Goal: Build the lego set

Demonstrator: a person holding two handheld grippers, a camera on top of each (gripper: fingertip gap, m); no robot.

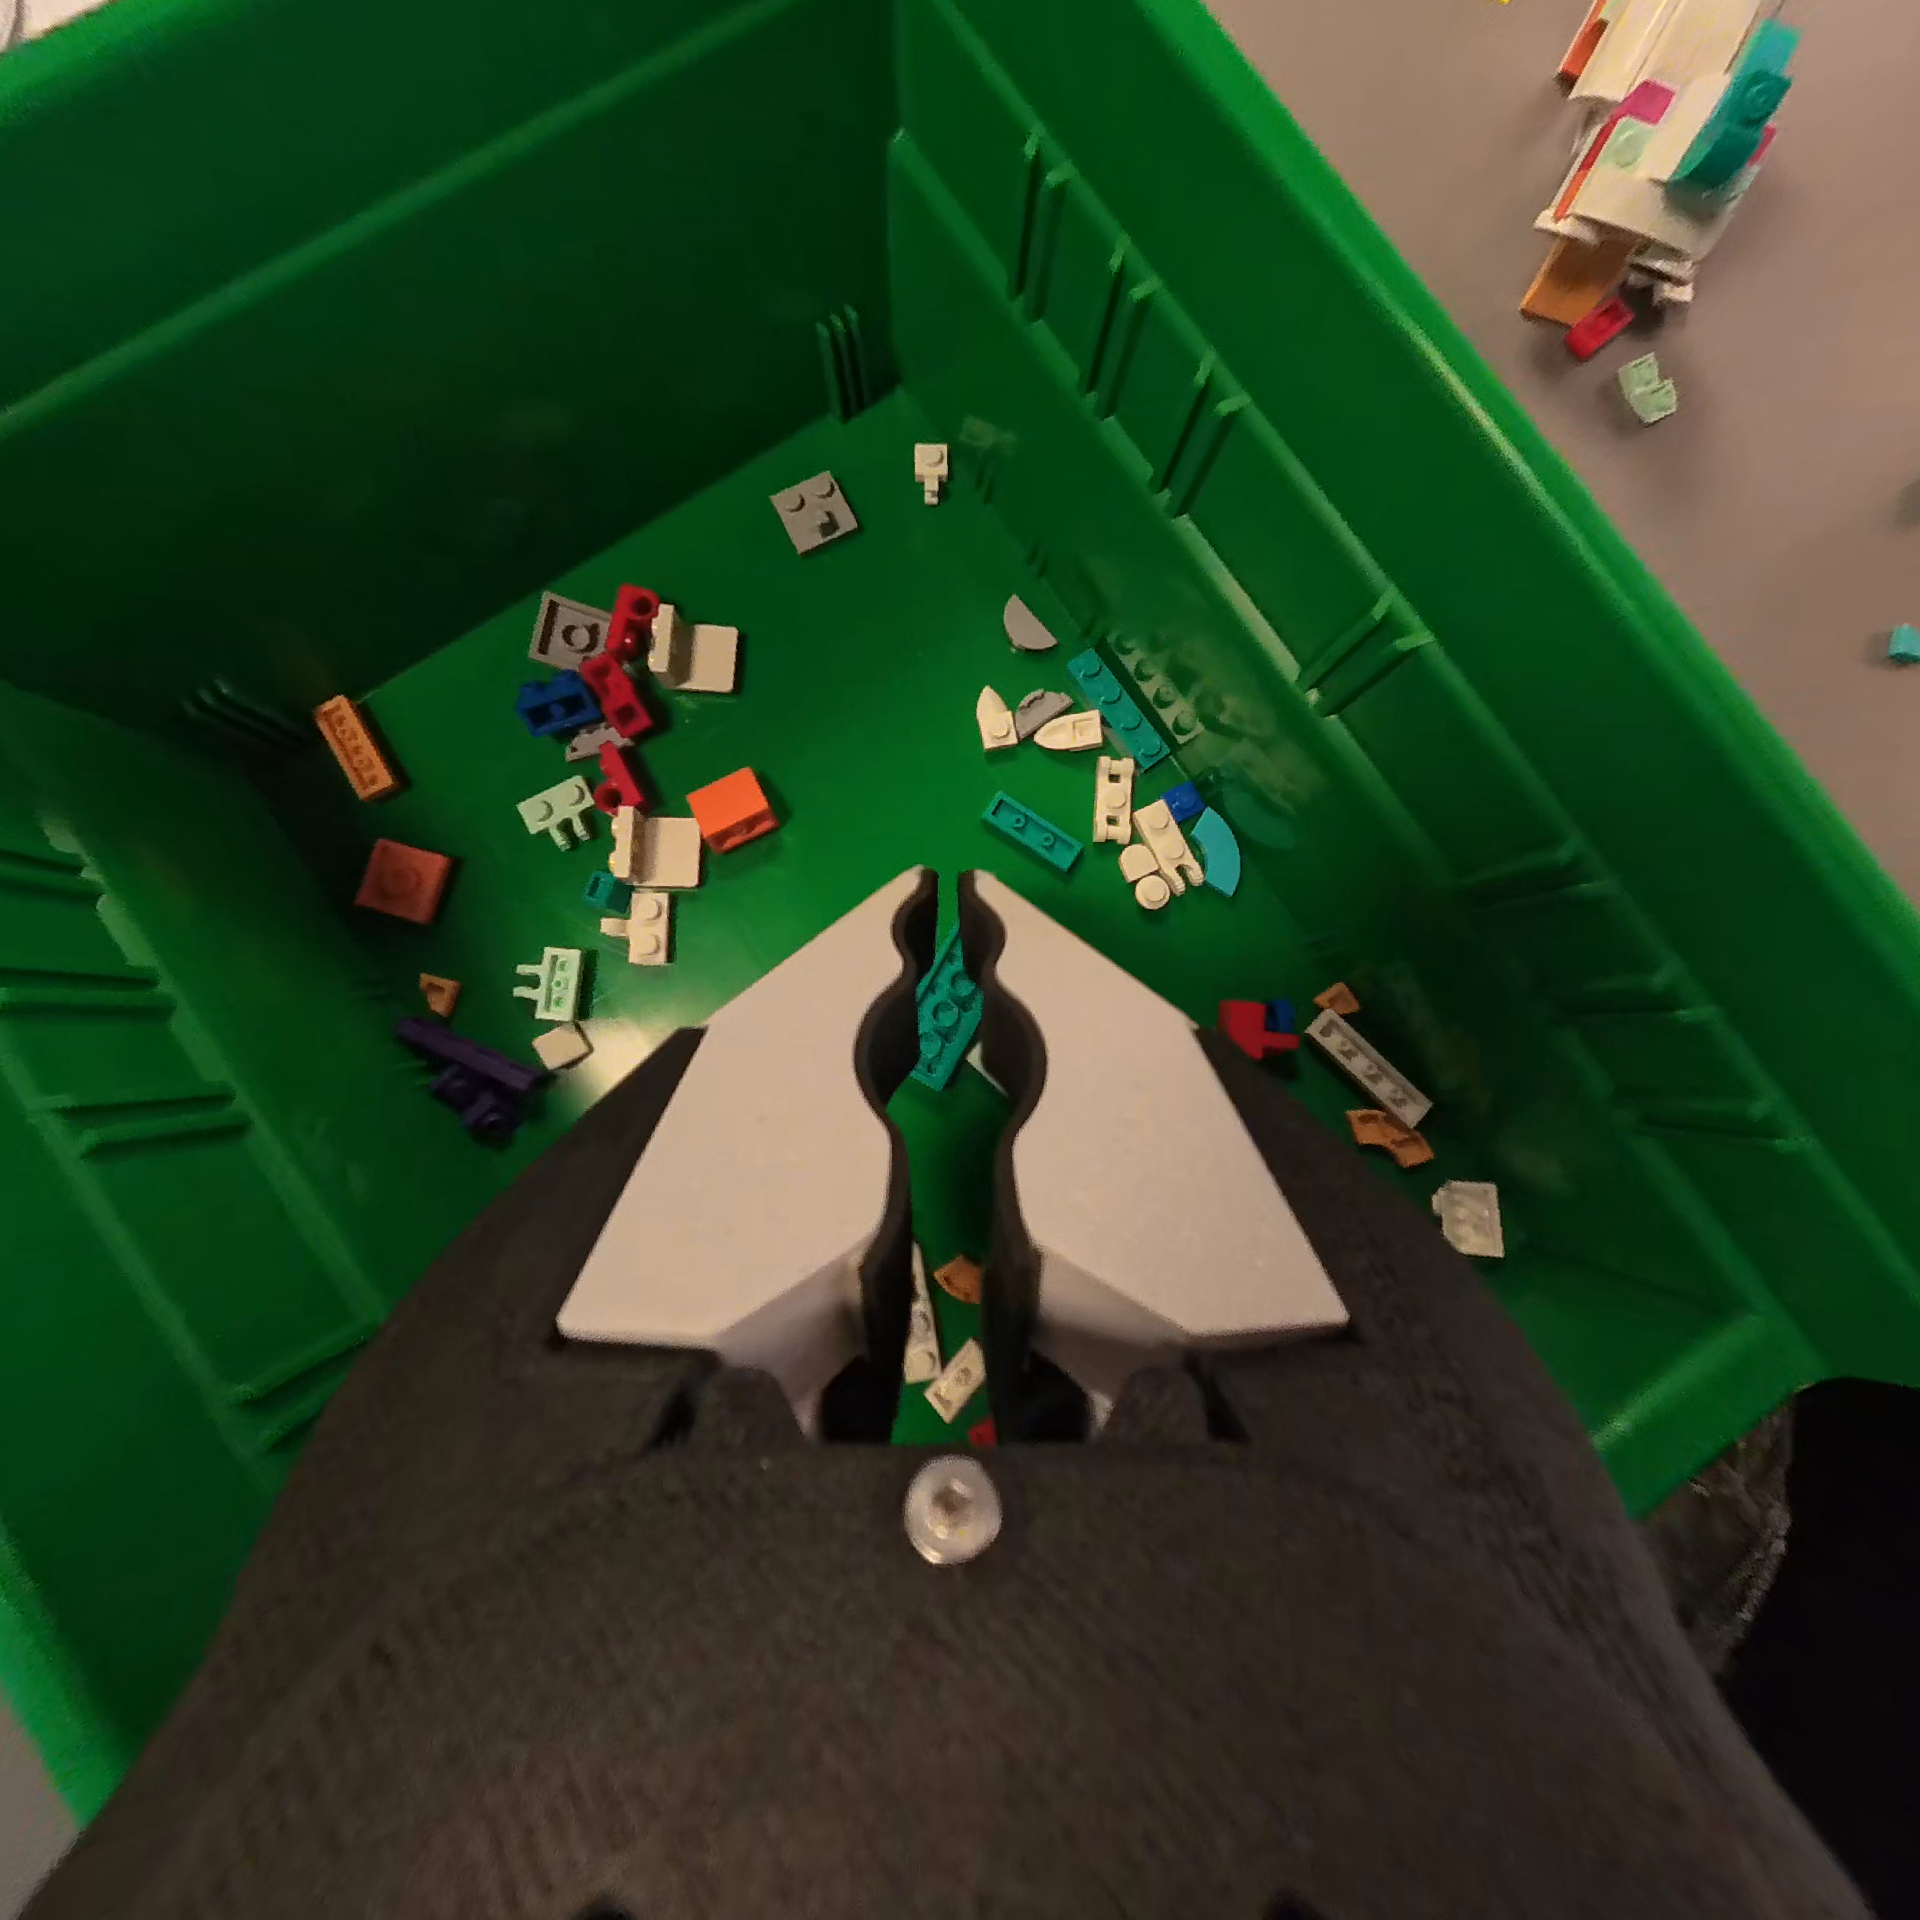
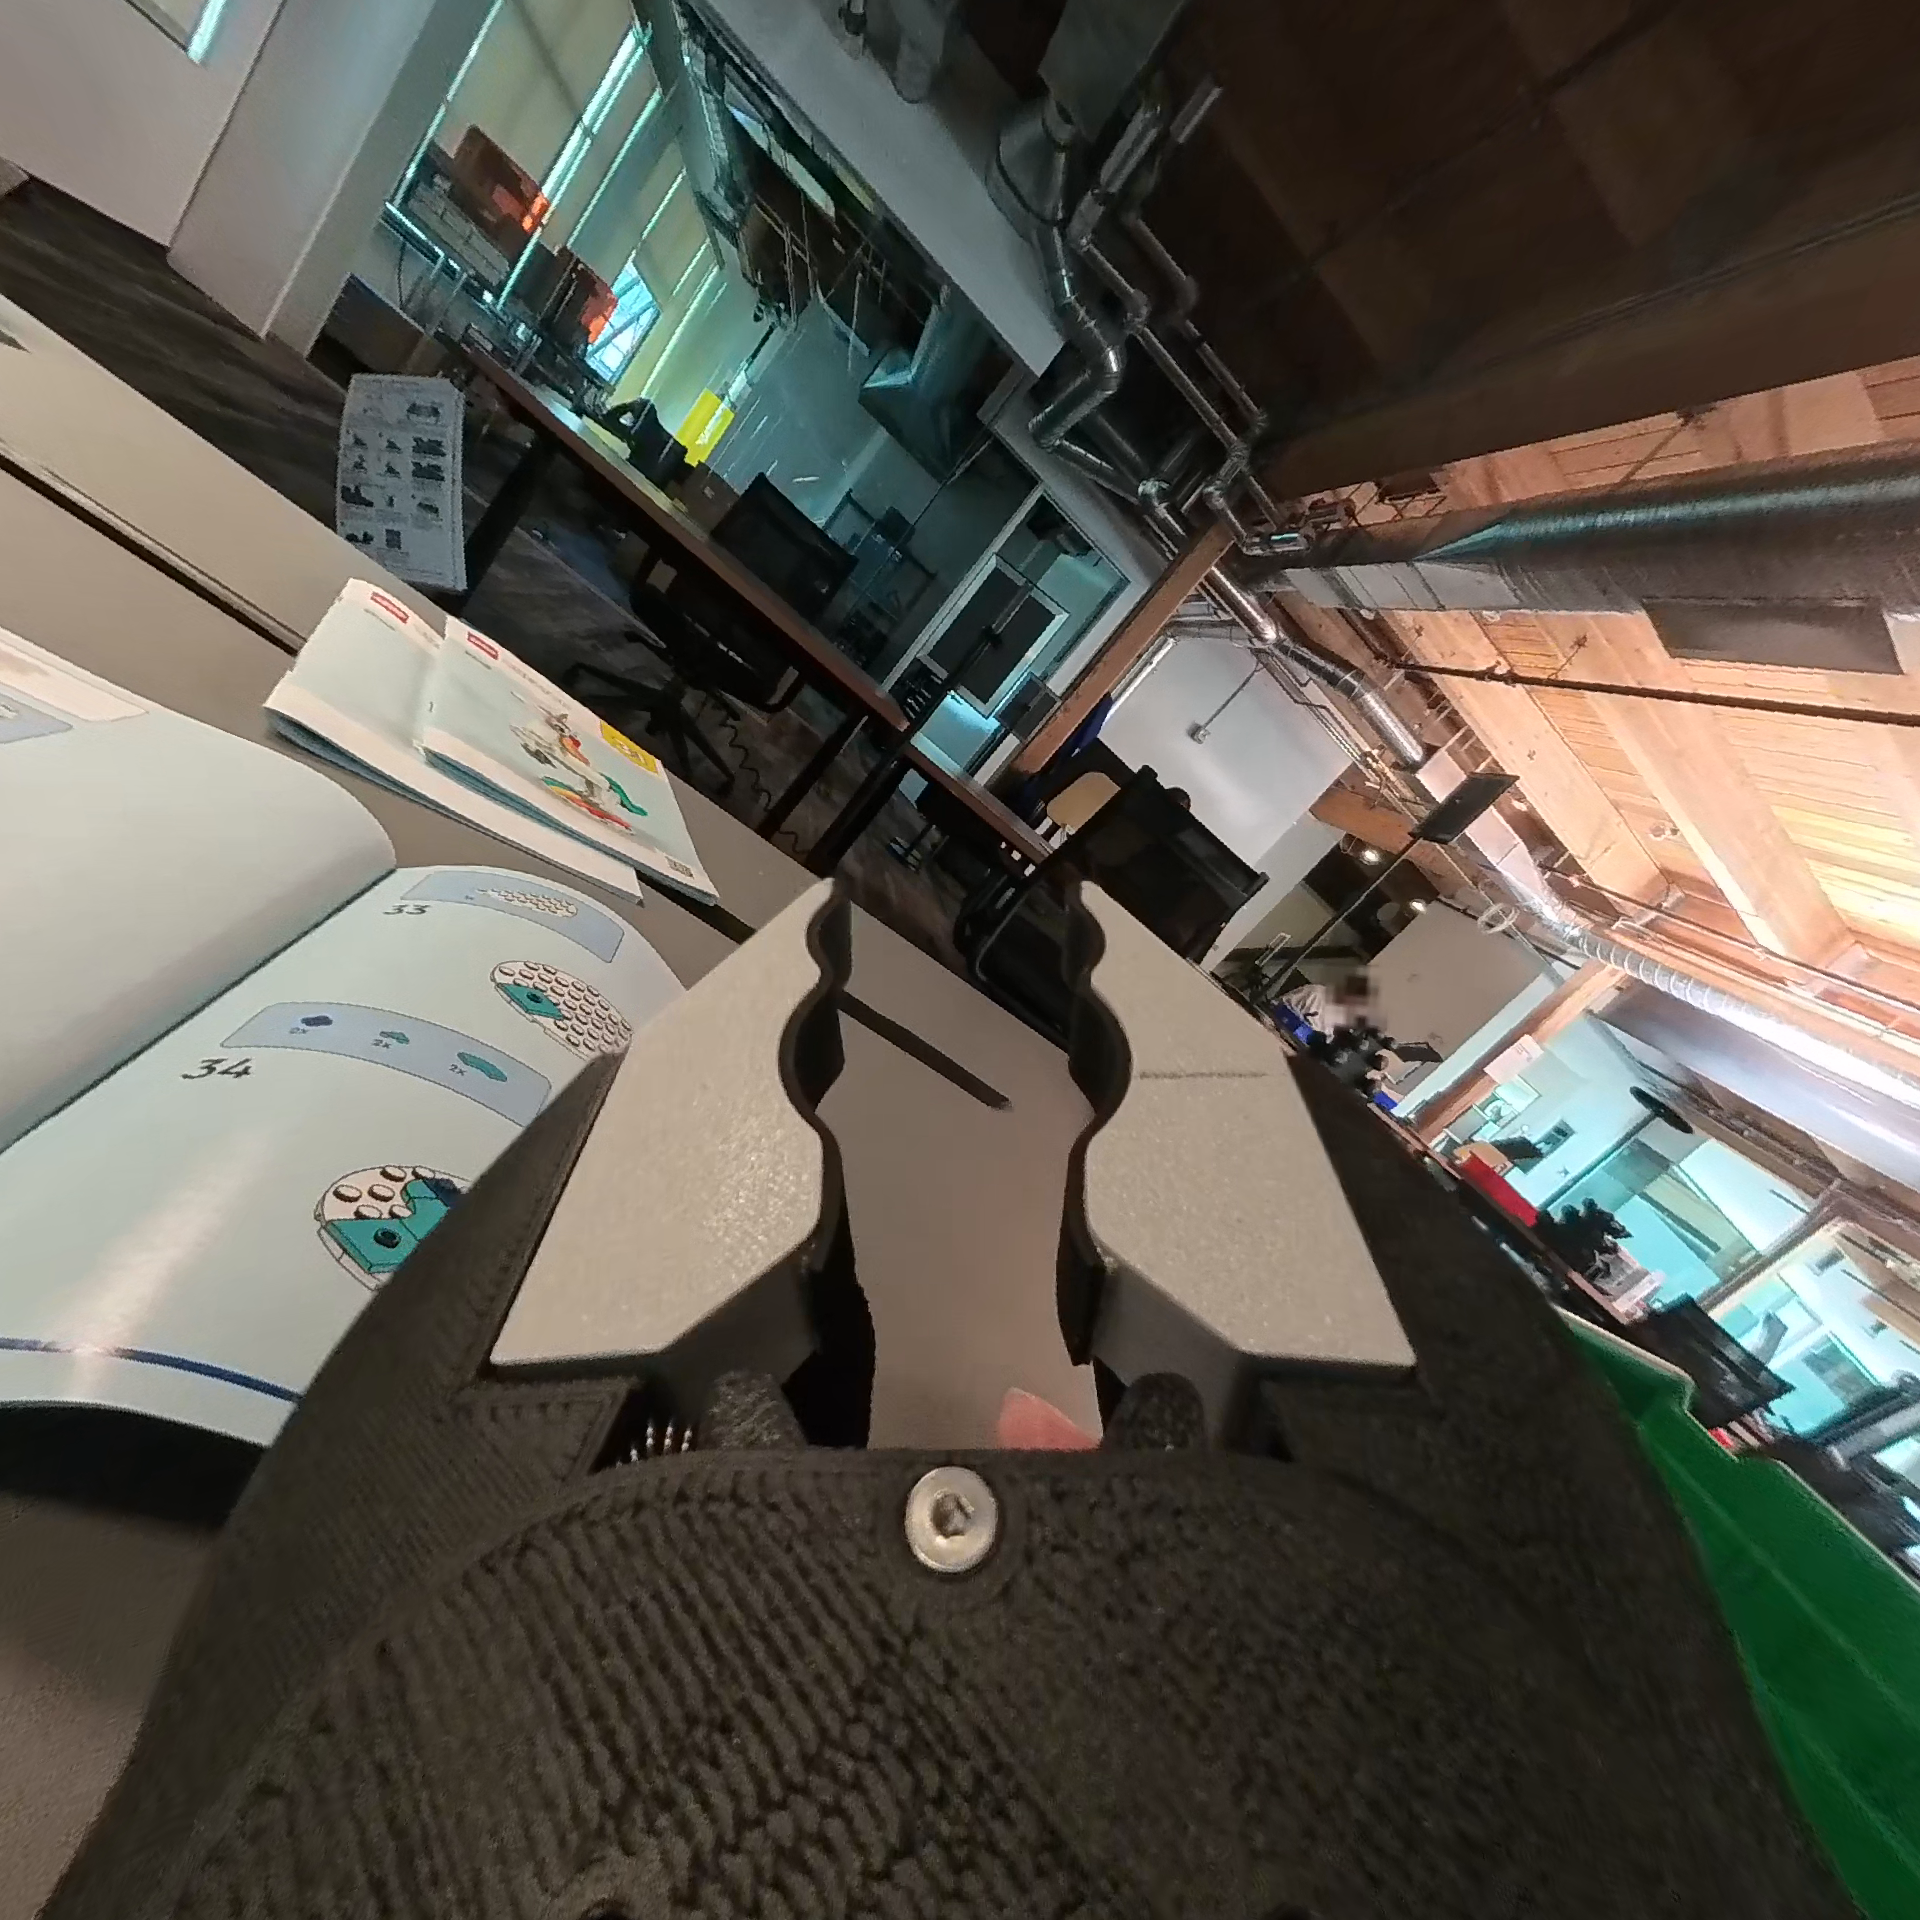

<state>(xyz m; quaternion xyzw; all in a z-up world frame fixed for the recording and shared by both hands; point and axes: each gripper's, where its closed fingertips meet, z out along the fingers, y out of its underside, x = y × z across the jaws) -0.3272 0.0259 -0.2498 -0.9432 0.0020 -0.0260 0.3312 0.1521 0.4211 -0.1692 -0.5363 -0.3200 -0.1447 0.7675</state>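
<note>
My left gripper (image 1: 947, 883) hangs inside a green bin (image 1: 1299, 540) and is shut on a teal lego plate (image 1: 948, 1016), held edgewise between the fingers above the bin floor. Several loose lego pieces lie on the floor: red and blue bricks (image 1: 608, 681), an orange brick (image 1: 732, 808), white plates (image 1: 665, 847), a long teal plate (image 1: 1117, 707). A partly built model (image 1: 1652, 166) stands on the grey table outside the bin, top right. My right gripper (image 2: 956, 914) is open and empty, low over the table, tilted.
An open instruction booklet (image 2: 260, 1039) lies left of the right gripper, with another booklet (image 2: 488, 748) farther off. The bin's edge (image 2: 1766, 1558) shows at the right. A light green piece (image 1: 1647, 390) and a teal piece (image 1: 1903, 644) lie loose on the table.
</note>
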